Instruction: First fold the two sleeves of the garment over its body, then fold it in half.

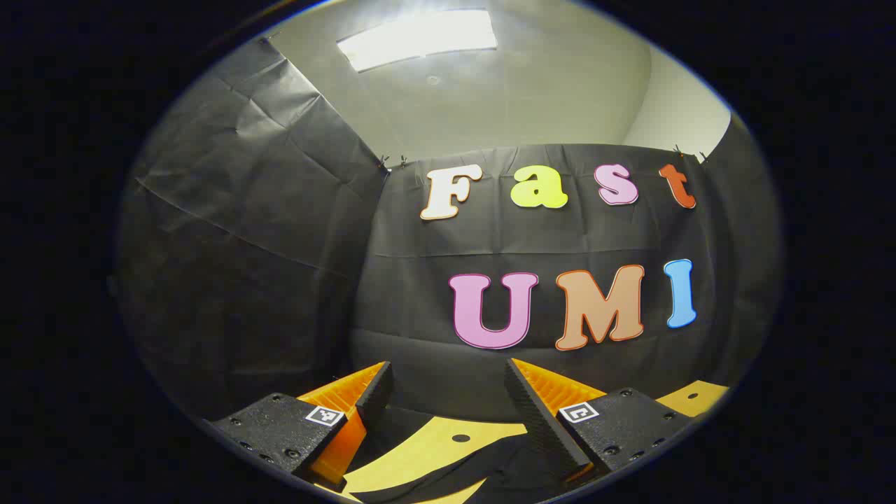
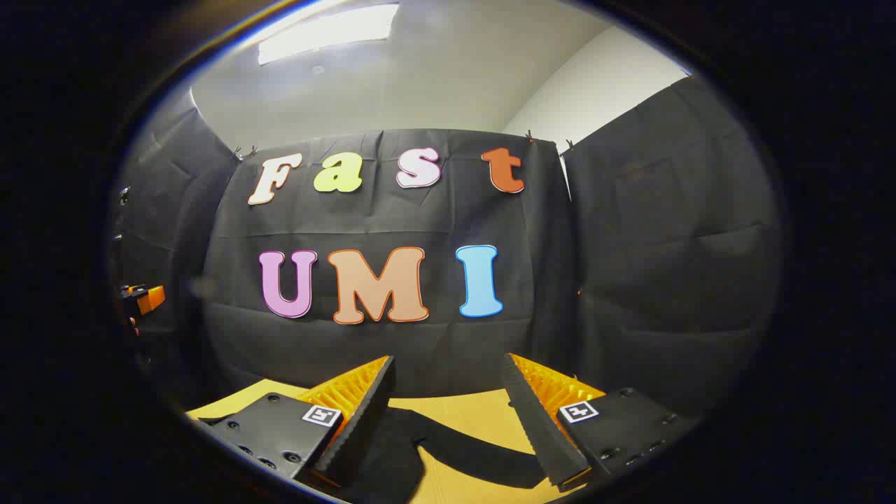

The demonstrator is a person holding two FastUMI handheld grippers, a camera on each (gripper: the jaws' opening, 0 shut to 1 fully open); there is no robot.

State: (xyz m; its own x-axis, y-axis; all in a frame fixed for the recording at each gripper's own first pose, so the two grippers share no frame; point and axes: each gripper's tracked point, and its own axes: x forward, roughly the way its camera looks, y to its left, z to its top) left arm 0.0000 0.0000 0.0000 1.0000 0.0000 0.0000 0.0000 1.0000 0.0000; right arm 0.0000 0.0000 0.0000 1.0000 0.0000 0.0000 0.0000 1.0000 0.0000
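A dark garment (image 1: 455, 472) lies on the yellow table (image 1: 420, 448) low in the left gripper view, under and between the fingers. My left gripper (image 1: 448, 381) hangs above it, open, with nothing between its orange-and-black fingers. In the right gripper view the same black garment (image 2: 448, 448) spreads over the yellow table (image 2: 476, 413), one long dark strip running to the right. My right gripper (image 2: 448, 374) is held above it, open and empty. The other gripper (image 2: 143, 297) peeks in at the far left edge of the right gripper view.
Black cloth walls close the booth at the back and on both sides. A small round hole (image 1: 460, 438) marks the tabletop between the left fingers. A bright ceiling light (image 1: 416, 38) shines overhead.
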